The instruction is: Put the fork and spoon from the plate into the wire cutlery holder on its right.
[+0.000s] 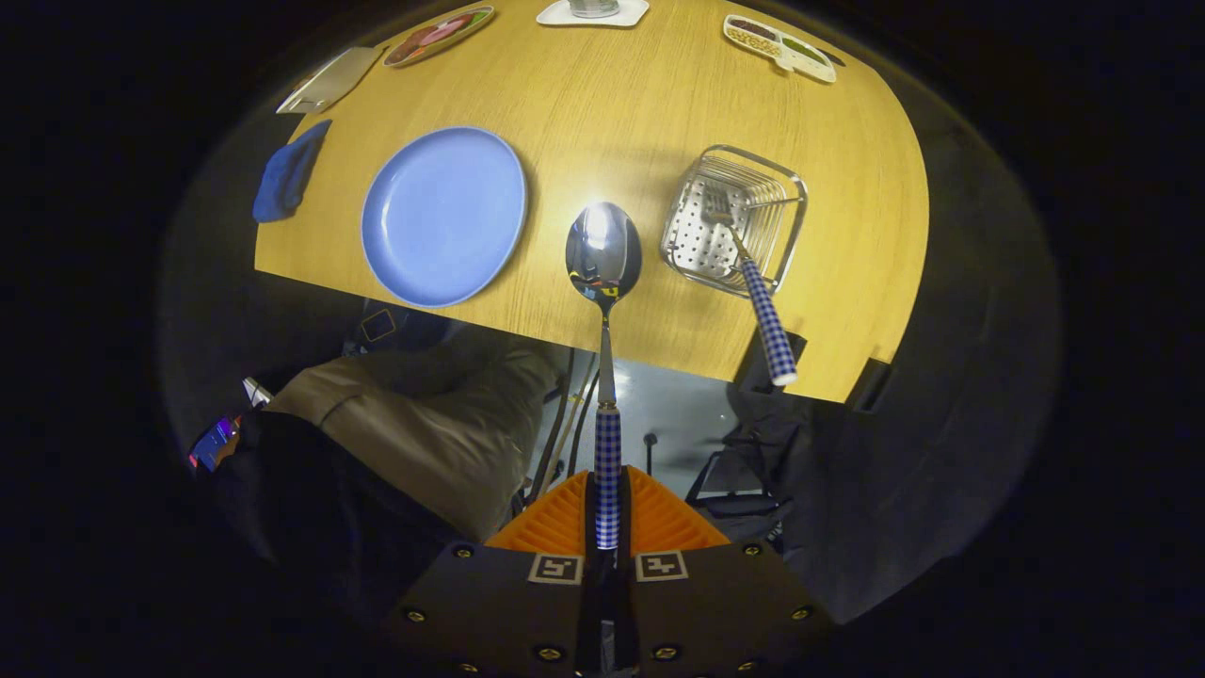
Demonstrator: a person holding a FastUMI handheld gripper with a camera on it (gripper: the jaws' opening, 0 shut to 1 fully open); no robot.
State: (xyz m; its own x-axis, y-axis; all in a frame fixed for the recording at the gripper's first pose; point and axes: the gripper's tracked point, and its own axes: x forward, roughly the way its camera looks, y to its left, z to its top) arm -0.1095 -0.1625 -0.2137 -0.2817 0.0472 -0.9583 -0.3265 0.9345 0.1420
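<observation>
claw (pixel 608 513) gripping the spoon (pixel 603 254) by its checked handle, bowl hovering over the bench (pixel 602 113) between plate (pixel 443 216) and holder (pixel 735 219) | fork (pixel 753 282) sitting in holder, handle leaning out over its near rim | plate lying bare

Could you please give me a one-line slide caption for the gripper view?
Tongs shut on the spoon, held above the table between empty blue plate and wire holder, where the fork already rests.

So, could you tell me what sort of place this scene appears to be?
Probably a mock dining setup: a wooden table with a blue plate, a wire cutlery holder holding a fork, and snack dishes beyond. The gripper is shut on a spoon.
</observation>
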